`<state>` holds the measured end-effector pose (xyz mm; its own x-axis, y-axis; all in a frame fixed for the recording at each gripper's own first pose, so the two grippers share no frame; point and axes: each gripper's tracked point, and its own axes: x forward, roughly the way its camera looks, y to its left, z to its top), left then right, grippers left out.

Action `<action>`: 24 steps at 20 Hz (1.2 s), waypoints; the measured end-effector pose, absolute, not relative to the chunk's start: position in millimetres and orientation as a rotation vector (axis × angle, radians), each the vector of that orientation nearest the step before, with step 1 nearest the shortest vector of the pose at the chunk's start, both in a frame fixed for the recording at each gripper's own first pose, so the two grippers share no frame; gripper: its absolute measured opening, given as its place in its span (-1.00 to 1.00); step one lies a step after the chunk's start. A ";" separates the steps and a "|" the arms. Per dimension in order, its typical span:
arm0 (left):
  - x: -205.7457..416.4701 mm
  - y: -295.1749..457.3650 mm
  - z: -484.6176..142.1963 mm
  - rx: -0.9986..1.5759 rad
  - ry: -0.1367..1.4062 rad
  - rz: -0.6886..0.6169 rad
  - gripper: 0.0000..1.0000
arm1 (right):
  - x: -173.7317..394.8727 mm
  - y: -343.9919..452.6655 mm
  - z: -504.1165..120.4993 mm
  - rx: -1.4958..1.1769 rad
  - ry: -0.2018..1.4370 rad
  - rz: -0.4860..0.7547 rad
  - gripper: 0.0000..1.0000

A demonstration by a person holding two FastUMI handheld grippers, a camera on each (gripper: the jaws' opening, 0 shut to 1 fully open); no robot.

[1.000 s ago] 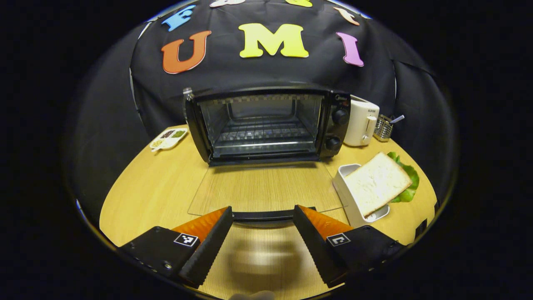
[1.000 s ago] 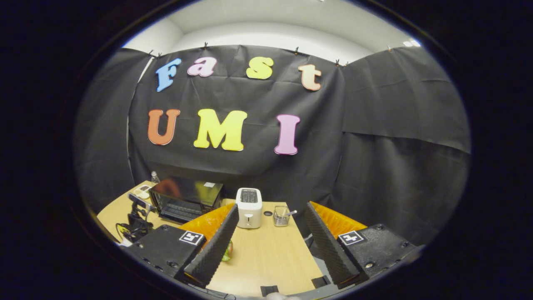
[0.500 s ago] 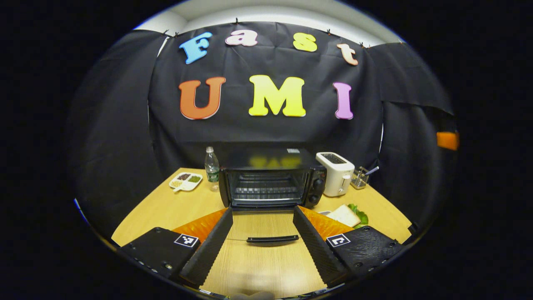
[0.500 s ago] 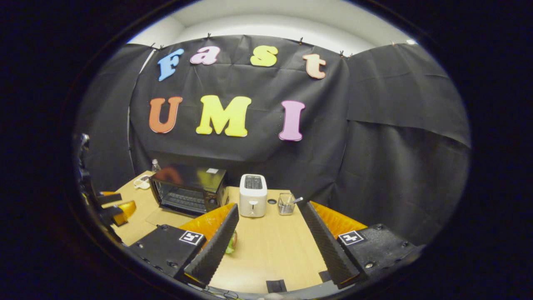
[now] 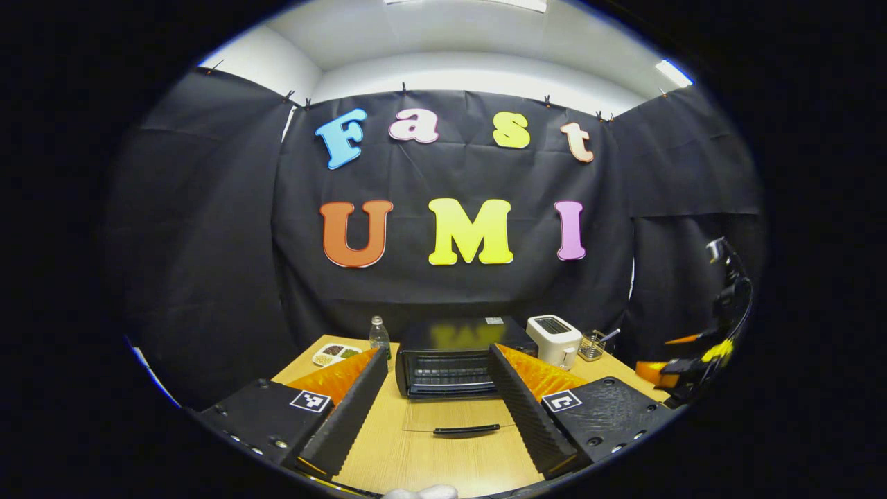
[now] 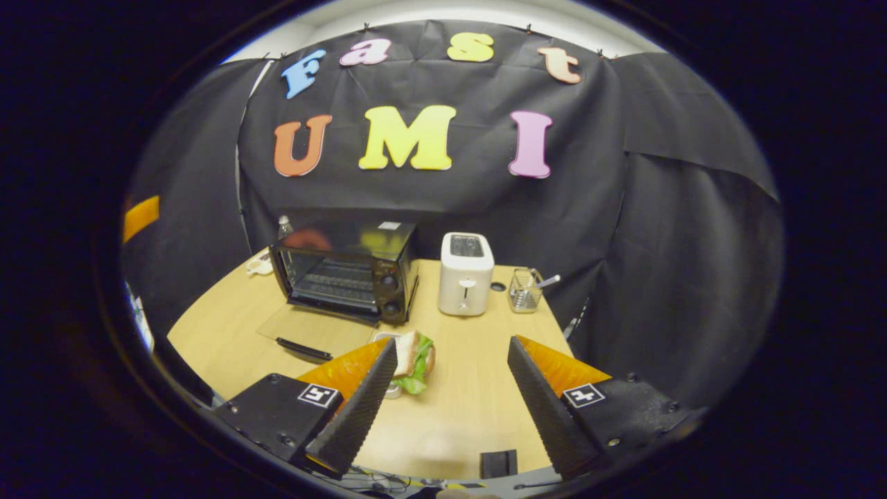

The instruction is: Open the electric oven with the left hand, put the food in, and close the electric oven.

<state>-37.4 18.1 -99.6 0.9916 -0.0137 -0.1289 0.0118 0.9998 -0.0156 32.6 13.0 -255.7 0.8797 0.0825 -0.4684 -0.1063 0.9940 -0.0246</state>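
Left hand-held gripper [image 5: 436,409] farther from open oven [image 5: 450,360]

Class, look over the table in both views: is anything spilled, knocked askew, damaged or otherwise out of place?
Nothing looks spilled or damaged. The electric oven stands with its glass door folded flat on the table, as the task requires. The sandwich leans tilted on its white holder, not lying flat.
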 end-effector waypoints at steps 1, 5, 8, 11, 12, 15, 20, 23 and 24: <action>-41.0 18.6 -91.8 -0.015 0.119 -0.010 0.89 | 38.0 16.2 -268.9 -0.044 0.512 0.110 0.92; -46.5 19.1 -67.3 -0.013 0.075 0.011 0.89 | 58.7 28.4 -325.7 0.017 0.638 0.169 1.00; -44.5 21.1 -59.4 -0.002 0.062 0.039 0.89 | 78.2 40.7 -358.6 0.057 0.718 0.213 1.00; -38.8 21.9 -56.3 -0.003 0.067 0.063 0.89 | 96.9 48.8 -384.0 0.098 0.795 0.261 1.00; -37.5 22.9 -57.2 0.000 0.072 0.073 0.89 | 105.3 52.1 -388.5 0.120 0.808 0.277 0.99; -32.3 23.6 -60.5 0.010 0.092 0.102 0.89 | 127.1 56.7 -399.9 0.177 0.860 0.310 0.72; -24.7 21.5 -69.1 0.010 0.128 0.142 0.90 | 146.4 69.1 -407.4 0.246 0.931 0.390 0.71; -19.2 17.3 -69.7 0.010 0.135 0.146 0.90 | 150.5 65.8 -409.6 0.289 0.957 0.404 0.51; -17.0 15.6 -70.0 0.011 0.135 0.145 0.90 | 148.7 66.8 -411.1 0.304 0.968 0.410 0.24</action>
<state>-17.0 15.6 -70.0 0.9804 0.1445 -0.1337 -0.1430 0.9895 0.0206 148.7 66.8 -411.1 0.5007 0.4660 -0.7295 -0.1996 0.8822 0.4265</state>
